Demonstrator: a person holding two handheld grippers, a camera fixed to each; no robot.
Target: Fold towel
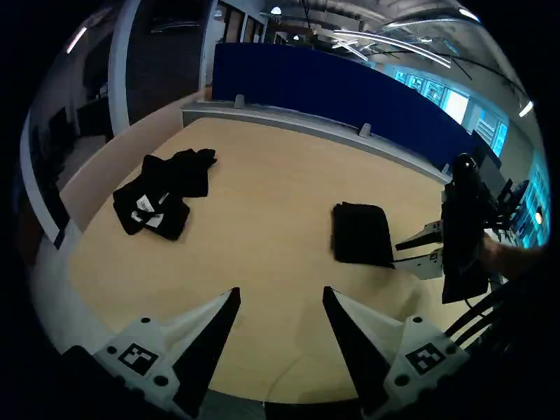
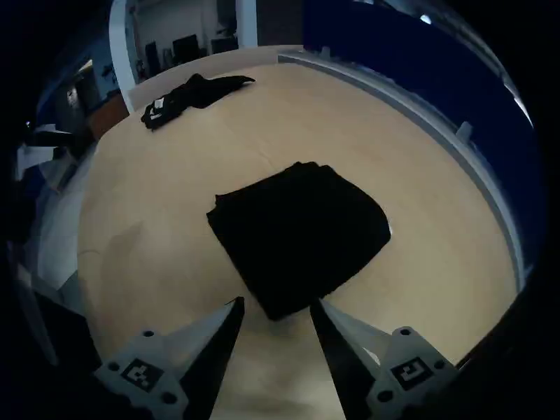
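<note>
- Folded black towel (image 2: 297, 234) — lies flat, about mid-worktop (image 2: 434, 231).
- Right gripper (image 2: 276, 301) — fingers parted, grasping nothing; the tips flank the towel's near edge.
- Left gripper (image 1: 280, 289) — released, empty, over the worktop's near edge, well apart from the towel.
- Crumpled dark cloths (image 1: 161, 192) — toward a far corner.

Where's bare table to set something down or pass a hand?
Free: wide wood strip between the crumpled black pile and the folded towel, plus the stretch beyond both up to the blue partition. Crowded: the folded towel's near edge, where the right gripper sits open.
</note>
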